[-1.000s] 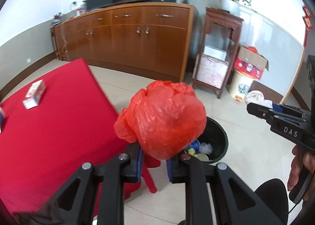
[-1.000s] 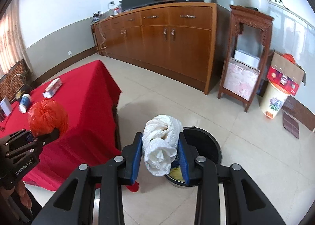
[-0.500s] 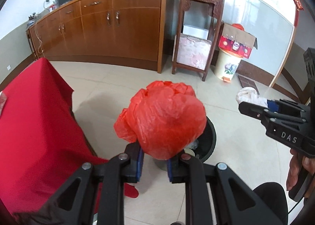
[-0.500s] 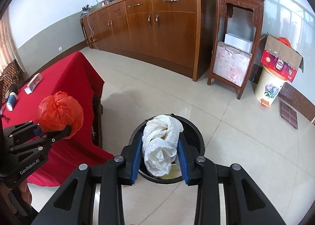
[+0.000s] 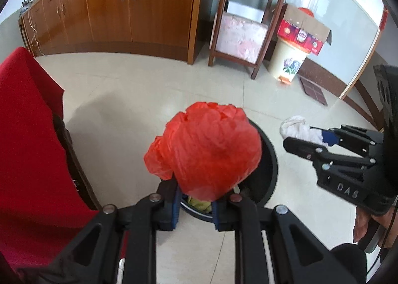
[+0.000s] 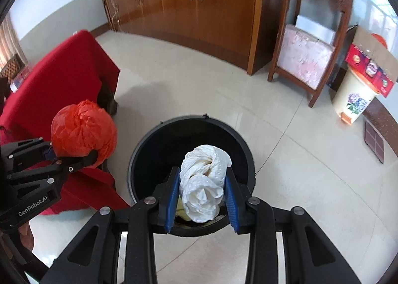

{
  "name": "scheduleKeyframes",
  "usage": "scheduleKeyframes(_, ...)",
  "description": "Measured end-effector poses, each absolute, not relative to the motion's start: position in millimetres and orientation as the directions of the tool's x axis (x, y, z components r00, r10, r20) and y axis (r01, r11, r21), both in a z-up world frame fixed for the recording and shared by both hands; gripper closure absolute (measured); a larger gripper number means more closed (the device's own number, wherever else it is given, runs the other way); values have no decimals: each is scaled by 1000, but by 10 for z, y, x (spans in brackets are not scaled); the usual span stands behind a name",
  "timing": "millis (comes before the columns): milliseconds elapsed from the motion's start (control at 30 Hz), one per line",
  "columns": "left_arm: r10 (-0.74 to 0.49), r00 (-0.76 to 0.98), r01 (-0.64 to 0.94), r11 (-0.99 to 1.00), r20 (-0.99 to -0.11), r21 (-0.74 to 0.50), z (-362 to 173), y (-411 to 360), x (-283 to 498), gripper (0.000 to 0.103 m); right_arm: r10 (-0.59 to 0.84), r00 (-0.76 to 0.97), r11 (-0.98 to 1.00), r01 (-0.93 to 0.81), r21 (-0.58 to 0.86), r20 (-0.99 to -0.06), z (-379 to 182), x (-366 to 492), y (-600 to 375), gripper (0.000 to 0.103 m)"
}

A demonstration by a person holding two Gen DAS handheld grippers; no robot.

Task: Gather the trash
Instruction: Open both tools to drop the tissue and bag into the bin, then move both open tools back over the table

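Left tool point(image 5: 195, 203) is clamped on a crumpled red plastic bag point(image 5: 206, 149), which we see bulging above its blue pads. Directly beyond and beneath that bag sits the black trash bin point(image 5: 267, 167), with some yellowish scraps showing inside near the tool tips. To the tool's left hangs the red cloth of the surface point(image 5: 27, 149); off to its right, the right tool point(image 5: 316, 138) carries a white wad.

From the right wrist, we find the right tool point(image 6: 202, 199) closed on a wad of white tissue point(image 6: 204, 184), held over the open mouth of the trash bin point(image 6: 149, 144). Yellowish waste lies in the bin just below the wad.
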State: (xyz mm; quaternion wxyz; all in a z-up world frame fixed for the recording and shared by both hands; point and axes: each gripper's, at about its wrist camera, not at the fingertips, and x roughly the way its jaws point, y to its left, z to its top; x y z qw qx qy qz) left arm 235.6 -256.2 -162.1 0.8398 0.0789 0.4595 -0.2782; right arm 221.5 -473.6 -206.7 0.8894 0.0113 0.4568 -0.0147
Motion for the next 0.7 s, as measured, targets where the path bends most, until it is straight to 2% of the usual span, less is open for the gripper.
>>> scheduleKeyframes(67, -398, 402, 542, 829, -824, -136, -1722, -2625, 2446, 81, -17, 568, 1000, 18, -8, -823, -2213, 2292, -4741, 67)
scheduleKeyframes(133, -399, 387, 542, 828, -832, -145, -1813, -2631, 2495, 76, -22, 562, 999, -12, -35, -827, -2330, 2332, -4717, 67)
scheduleKeyframes(300, -385, 351, 541, 827, -853, -151, -2061, -2669, 2619, 76, -17, 531, 996, -66, -62, -847, -2634, 2473, -4711, 67)
scheduleKeyframes(367, -399, 339, 542, 823, -852, -170, -2148, -2689, 2658, 70, -11, 525, 994, -87, -66, -851, -2735, 2533, -4712, 65)
scheduleKeyframes(400, -400, 340, 541, 824, -851, -171, -2175, -2703, 2667, 49, -20, 527, 992, -99, -84, -850, -2792, 2555, -4700, 57)
scheduleKeyframes(433, -393, 341, 532, 829, -854, -169, -2205, -2705, 2683, 24, -46, 524, 987, -109, -121, -850, -2875, 2578, -4694, 32)
scheduleKeyframes(500, -383, 370, 507, 847, -846, -162, -2227, -2655, 2671, 9, -108, 514, 979, -92, -180, -851, -3000, 2598, -4723, 6)
scheduleKeyframes(533, -373, 379, 503, 851, -847, -150, -2239, -2635, 2671, 5, -121, 513, 977, -88, -192, -850, -3037, 2592, -4757, 6)
scheduleKeyframes(700, -288, 421, 473, 879, -860, -63, -2241, -2502, 2625, 5, -176, 474, 981, 11, -194, -863, -3073, 2498, -5038, 6)
